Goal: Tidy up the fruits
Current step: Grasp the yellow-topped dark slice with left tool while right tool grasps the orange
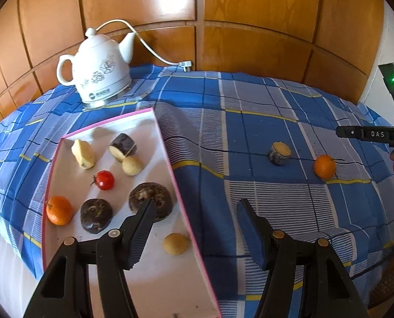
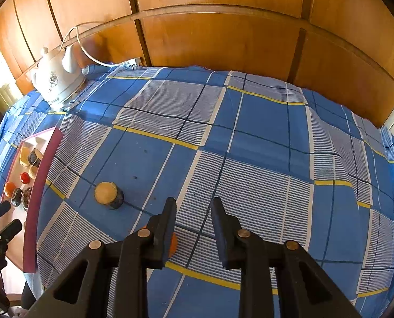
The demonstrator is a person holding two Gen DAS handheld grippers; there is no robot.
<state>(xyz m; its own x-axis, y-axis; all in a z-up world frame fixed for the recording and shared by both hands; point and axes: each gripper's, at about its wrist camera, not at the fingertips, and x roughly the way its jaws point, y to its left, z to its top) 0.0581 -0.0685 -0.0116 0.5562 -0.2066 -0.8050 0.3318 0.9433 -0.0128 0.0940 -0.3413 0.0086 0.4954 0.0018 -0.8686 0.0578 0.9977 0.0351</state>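
Under the right gripper (image 2: 193, 206), orange (image 2: 173, 243) mostly hidden behind one finger, jaws narrowly apart, empty; left gripper (image 1: 197, 206) half-open, empty, over tray (image 1: 186, 212) edge.

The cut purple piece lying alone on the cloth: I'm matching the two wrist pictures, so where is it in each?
Left wrist view: the cut purple piece sits right of centre on the checked cloth, left of a loose orange.
Right wrist view: it lies left of centre, just right of the pink-rimmed tray.
Shared landmark: the white kettle at the cloth's far left.
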